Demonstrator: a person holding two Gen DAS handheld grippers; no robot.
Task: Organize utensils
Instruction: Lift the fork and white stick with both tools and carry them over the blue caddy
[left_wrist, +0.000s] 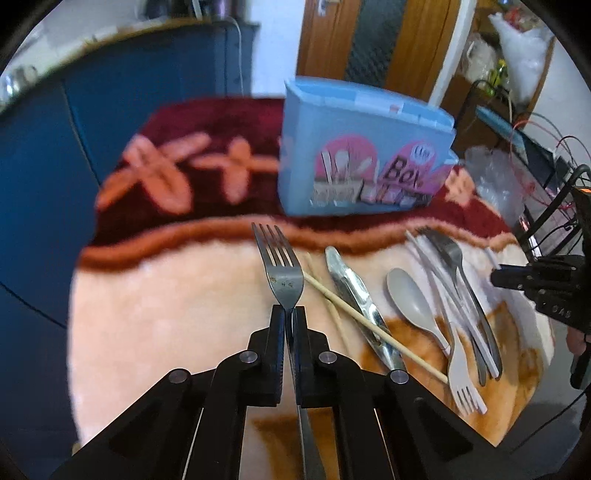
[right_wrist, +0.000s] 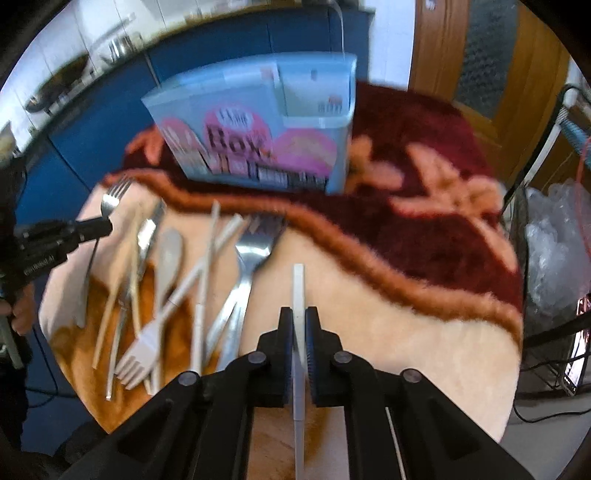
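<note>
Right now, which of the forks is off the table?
The metal fork gripped in the left gripper; the other metal fork and white plastic fork lie in the pile.

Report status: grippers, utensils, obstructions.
Left hand-held gripper shut on metal fork. Right hand-held gripper shut on white chopstick. Blue box ahead, unobstructed.

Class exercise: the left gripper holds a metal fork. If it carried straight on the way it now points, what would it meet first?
Probably the blue utensil box. The left gripper is shut on the metal fork, whose tines point toward the box's left part. Only blanket lies between them, though depth and height are hard to judge through the fisheye.
</note>
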